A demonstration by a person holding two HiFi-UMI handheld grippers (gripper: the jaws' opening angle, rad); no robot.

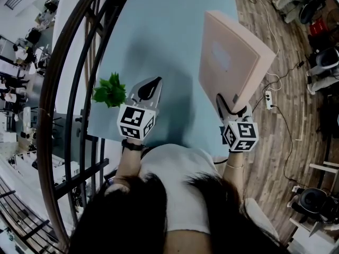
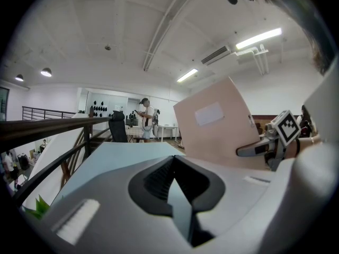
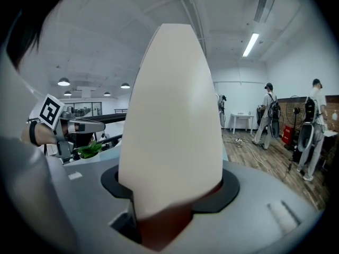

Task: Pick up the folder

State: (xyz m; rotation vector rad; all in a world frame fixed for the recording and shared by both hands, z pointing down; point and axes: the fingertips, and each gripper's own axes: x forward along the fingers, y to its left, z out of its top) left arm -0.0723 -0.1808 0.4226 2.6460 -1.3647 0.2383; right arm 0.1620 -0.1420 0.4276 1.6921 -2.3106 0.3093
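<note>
HELD ALOFT: The pale pink cardboard folder (image 1: 228, 62) stands tilted on edge over the right edge of the light blue tabletop (image 1: 159, 30). It is clamped at its near lower corner by the right gripper (image 1: 229, 106), whose jaws stand wide only because the folder's thick edge fills the gap between them. Gripped at that corner, the folder leans up and away from the person, its pale rectangular label (image 1: 220, 54) facing the table, which suggests the pick-up is all but made. The left gripper (image 1: 151, 87) hovers with jaws closed on nothing by the tabletop's near edge, just beside a small green leafy plant (image 1: 110, 91) at the left edge, apparently kept clear of the lift. Whether the folder's bottom edge has fully left the tabletop cannot be told. The left gripper's own body hides that edge in its view, and the folder fills the right gripper view, covering the pads. A dark curved metal railing (image 1: 63, 89) cuts across the table's left side.
</note>
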